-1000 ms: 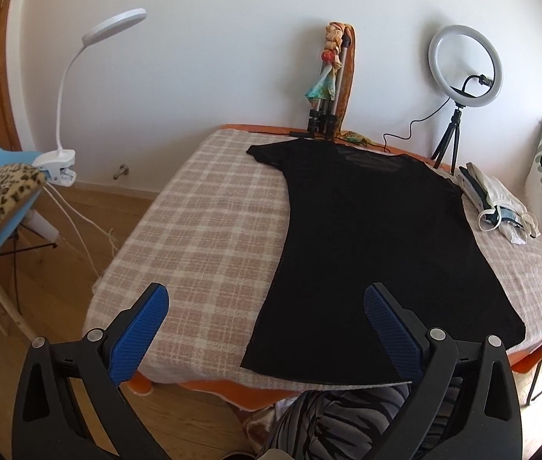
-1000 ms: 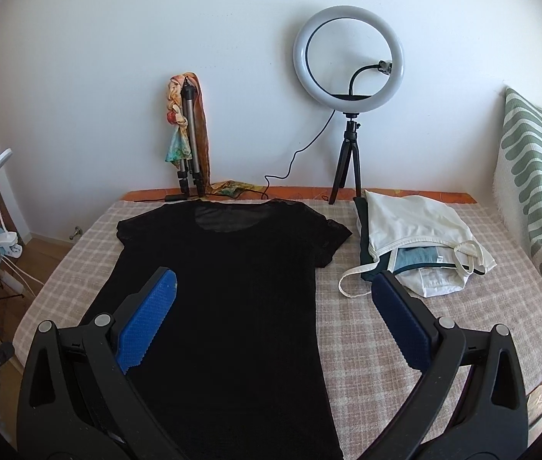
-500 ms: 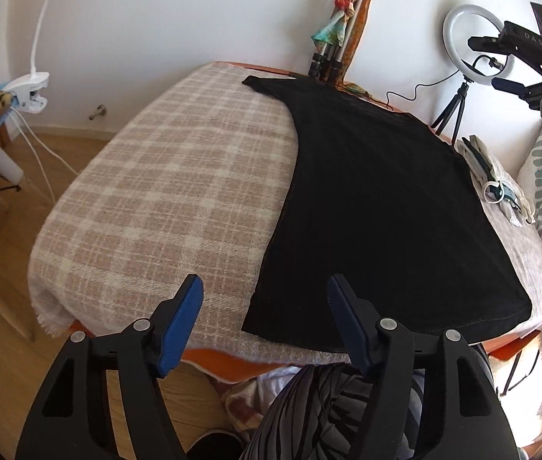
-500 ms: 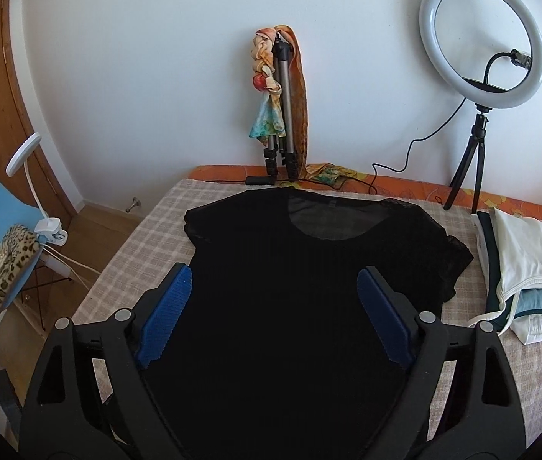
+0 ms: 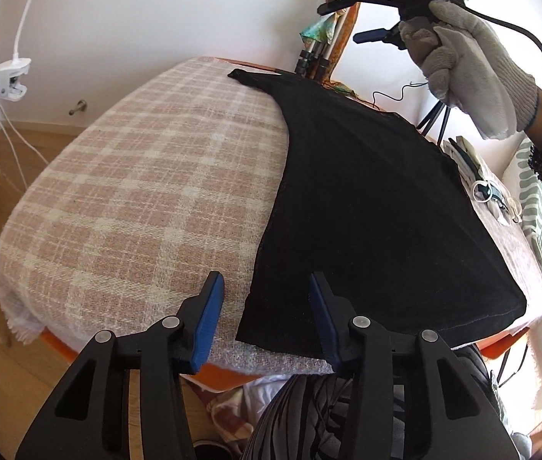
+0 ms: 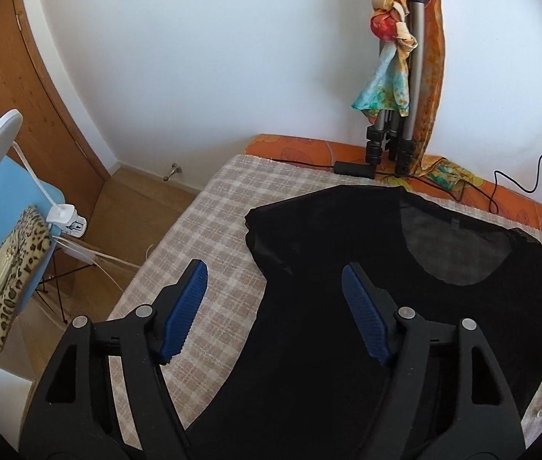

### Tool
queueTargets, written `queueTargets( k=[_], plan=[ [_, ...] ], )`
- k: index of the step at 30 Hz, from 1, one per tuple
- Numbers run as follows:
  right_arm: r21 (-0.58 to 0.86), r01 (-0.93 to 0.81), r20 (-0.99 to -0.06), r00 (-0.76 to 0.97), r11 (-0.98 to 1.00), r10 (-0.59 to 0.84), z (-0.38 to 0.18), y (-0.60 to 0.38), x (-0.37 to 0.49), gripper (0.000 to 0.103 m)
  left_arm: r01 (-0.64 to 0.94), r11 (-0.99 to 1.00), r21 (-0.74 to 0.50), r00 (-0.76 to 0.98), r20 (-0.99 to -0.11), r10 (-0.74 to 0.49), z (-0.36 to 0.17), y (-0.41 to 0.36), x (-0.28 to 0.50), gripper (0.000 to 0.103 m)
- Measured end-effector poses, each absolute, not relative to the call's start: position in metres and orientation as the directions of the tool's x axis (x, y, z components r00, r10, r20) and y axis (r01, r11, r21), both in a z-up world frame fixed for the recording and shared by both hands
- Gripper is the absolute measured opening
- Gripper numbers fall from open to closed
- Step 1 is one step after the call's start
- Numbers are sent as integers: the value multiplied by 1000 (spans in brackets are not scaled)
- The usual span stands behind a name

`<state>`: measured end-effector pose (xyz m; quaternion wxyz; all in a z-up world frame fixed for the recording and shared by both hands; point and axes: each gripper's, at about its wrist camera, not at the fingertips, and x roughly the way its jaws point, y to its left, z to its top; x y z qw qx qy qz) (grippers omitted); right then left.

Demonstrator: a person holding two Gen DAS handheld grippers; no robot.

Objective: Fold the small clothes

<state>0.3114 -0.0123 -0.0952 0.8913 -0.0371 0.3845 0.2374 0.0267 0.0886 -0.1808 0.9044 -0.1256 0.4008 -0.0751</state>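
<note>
A black T-shirt [image 5: 367, 199] lies flat on the checked table cover [image 5: 148, 191], neck toward the wall. My left gripper [image 5: 265, 287] is open and empty, just above the shirt's near left hem corner. My right gripper [image 6: 273, 276] is open and empty, above the shirt's [image 6: 347, 306] left sleeve and shoulder. In the left wrist view the right gripper [image 5: 370, 4] shows high over the far end, held by a gloved hand.
A tripod with coloured scarves [image 6: 397, 69] stands at the table's far edge by cables. Folded light clothes [image 5: 482, 188] lie at the right edge. A blue chair with a leopard cloth and clip lamp [image 6: 14, 222] stands left of the table.
Both grippers have moved left and down toward the shirt's left side. The left one has narrowed and closed in on the hem corner; the right one now hovers over the left sleeve.
</note>
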Motion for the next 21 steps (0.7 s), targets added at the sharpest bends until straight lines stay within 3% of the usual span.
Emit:
queueTargets(
  k=[9,11,21],
  plan=[
    [97,-442,-765,541,892,351,-142,48,374,73,57,947,-318,678,-683,-270,-182,92,28,24],
    [84,-451,-777,529,889,341,-153,61,385,66,60,946,-320,680,-680,-273,-183,92,29,16],
    [-16,-447,-831,503,895,237,-200,98,424,55,65,914,-400,671,-660,-336,-186,99,29,4]
  ],
)
